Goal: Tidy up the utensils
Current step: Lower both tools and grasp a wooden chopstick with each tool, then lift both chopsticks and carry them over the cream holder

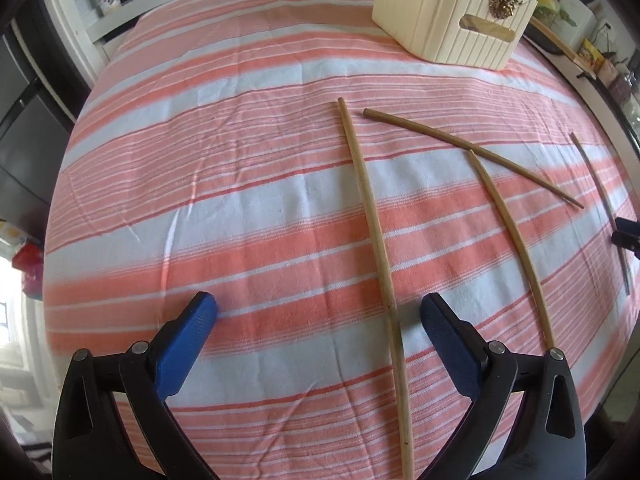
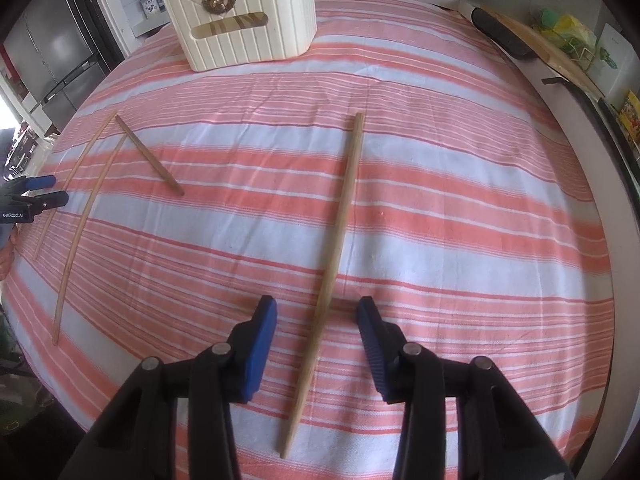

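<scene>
Left wrist: left claw [image 1: 319,311] spread wide over striped desk [image 1: 240,208], pale chopstick [image 1: 376,248] between its fingers, cream basket [image 1: 448,12] at 1 o'clock
Right wrist: right claw [image 2: 317,312] open, straddling lone chopstick [image 2: 336,248], untouched; basket at 11 o'clock

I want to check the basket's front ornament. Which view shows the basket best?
The right wrist view: the basket faces the camera, with its gold ornament and handle slot plain, wooden pieces visible through the slot. The left wrist view shows the basket cornerwise, top cut off, ornament smaller.
</scene>
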`<state>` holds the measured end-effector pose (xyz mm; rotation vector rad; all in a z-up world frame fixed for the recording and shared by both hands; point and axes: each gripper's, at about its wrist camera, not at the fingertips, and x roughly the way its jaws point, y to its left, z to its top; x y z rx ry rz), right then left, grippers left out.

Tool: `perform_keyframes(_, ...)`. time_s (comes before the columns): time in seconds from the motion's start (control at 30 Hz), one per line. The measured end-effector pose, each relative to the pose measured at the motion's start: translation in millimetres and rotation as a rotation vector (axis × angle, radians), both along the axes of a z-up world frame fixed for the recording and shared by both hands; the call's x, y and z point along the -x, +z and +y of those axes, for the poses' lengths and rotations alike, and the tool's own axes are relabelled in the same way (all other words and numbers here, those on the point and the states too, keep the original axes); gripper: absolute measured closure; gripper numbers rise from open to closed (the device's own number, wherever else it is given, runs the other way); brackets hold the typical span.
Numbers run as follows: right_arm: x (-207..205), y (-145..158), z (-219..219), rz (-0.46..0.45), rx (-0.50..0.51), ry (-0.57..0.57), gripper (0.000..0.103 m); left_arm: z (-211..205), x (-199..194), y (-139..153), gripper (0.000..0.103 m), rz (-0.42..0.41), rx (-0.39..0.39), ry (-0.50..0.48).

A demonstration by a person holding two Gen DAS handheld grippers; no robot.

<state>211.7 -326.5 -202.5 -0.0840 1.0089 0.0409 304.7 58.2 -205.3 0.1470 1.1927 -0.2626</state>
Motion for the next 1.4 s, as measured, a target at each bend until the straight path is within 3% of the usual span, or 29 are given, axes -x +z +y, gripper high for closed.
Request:
perform_keyframes(0.17,-37,8,-9,0.013,-0.052,-0.017,0.071,-17,-27,10,0.036,0.013,0.019,-0.027)
perform_keyframes(0.27,-64,13,-11,0.022,-0.075,-0.026,0.074,-28,-44,10,0.039,0.025,0.012,-0.031)
perform_keyframes(0.33,-82,16,-12,0.026,-0.073,-0.036,0.083,-35,-55,10,0.041,0.026,-0.004,-0.030)
perform_keyframes(0.43,-104,20,-13,0.034,-0.063,-0.046,0.095,-38,-65,11,0.053,0.021,0.001,-0.006)
perform_keyframes(0.53,-116,20,-18,0.033,-0.098,-0.052,0.096,-36,-64,12,0.072,-0.004,0.018,0.024)
perform_keyframes(0.6,-118,21,-19,0.016,-0.121,-0.062,0.096,-34,-62,13,0.098,-0.014,0.055,0.025)
perform_keyframes(0.87,-93,39,-23,-0.112,-0.203,-0.057,0.096,-22,-43,32,0.099,-0.091,0.156,0.072)
perform_keyframes(1.23,-22,113,6,-0.371,-0.181,0.044,0.096,0,23,137,0.099,-0.351,0.274,0.047)
perform_keyframes(1.4,12,134,21,-0.482,-0.179,0.065,0.096,12,46,164,0.099,-0.422,0.352,0.075)
